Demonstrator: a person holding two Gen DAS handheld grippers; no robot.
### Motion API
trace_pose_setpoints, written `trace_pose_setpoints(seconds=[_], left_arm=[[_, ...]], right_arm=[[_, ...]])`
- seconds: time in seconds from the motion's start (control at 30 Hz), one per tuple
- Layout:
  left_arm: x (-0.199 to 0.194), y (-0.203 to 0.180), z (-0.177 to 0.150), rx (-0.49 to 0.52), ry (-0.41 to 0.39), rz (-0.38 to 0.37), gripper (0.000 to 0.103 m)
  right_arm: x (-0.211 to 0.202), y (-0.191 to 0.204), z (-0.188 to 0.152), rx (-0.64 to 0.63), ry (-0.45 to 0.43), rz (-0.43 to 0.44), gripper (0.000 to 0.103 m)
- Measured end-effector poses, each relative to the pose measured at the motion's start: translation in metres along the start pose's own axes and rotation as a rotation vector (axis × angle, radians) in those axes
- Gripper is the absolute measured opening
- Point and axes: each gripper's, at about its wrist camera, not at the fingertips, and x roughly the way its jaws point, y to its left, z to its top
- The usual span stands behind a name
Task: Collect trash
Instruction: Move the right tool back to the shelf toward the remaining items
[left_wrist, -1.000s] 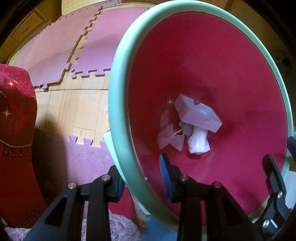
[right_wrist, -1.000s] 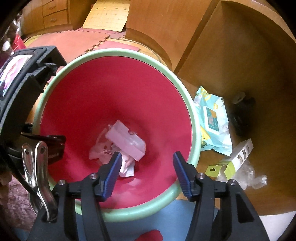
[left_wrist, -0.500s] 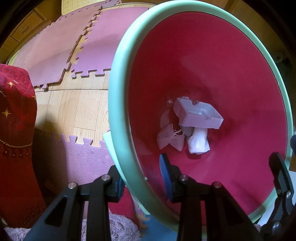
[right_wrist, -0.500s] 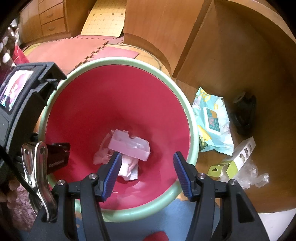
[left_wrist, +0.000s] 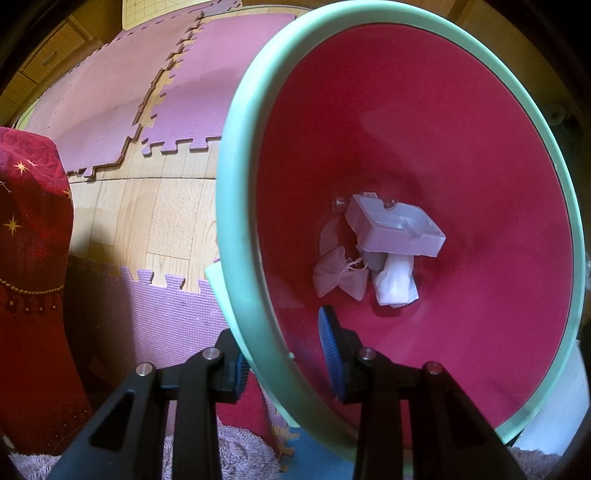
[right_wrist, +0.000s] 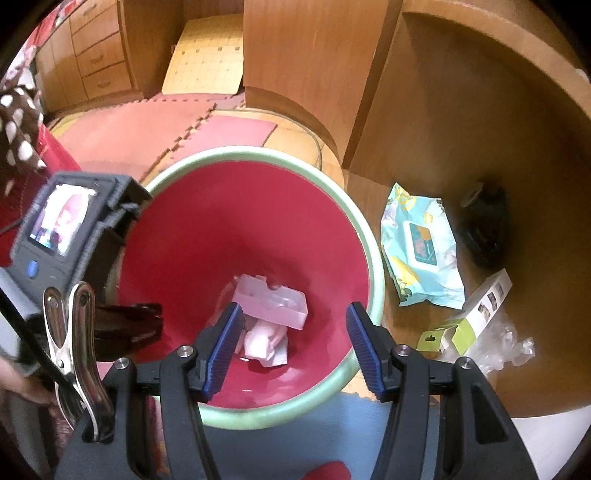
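Note:
A red bin with a mint-green rim (left_wrist: 236, 206) hangs tilted, and my left gripper (left_wrist: 284, 358) is shut on its near rim, one finger inside and one outside. On the bin's bottom lie a translucent white plastic tray (left_wrist: 395, 230), hollow side up, a small pale pouch (left_wrist: 340, 278) and a crumpled white tissue (left_wrist: 395, 284). In the right wrist view my right gripper (right_wrist: 295, 332) stands open above the bin (right_wrist: 369, 258) with nothing between its fingers. The tray (right_wrist: 273, 301) lies well below them.
Right of the bin, a wooden surface (right_wrist: 517, 147) holds a wet-wipes pack (right_wrist: 421, 247), a white-and-green box (right_wrist: 476, 321), crumpled clear plastic (right_wrist: 506, 343) and a dark object (right_wrist: 484, 221). Purple foam mats (left_wrist: 110, 110) cover the floor. Red cloth (left_wrist: 29, 258) stands left.
The plastic tray has settled in the bin, turning hollow side up. My right gripper has risen away from the bin and left the left wrist view. The left gripper has kept still.

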Motion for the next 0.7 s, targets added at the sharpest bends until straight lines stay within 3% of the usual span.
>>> trace_pose_setpoints(seconds=[0.3, 0.7], left_arm=[[0.0, 0.0, 0.0, 0.0, 0.0, 0.0, 0.036], [0.0, 0.0, 0.0, 0.0, 0.0, -0.001, 0.036]], right_arm=[[-0.037, -0.004, 0.007, 0.048, -0.07, 0.055, 0.059], [-0.081, -0.032, 0.016, 0.141, -0.163, 0.068, 0.059]])
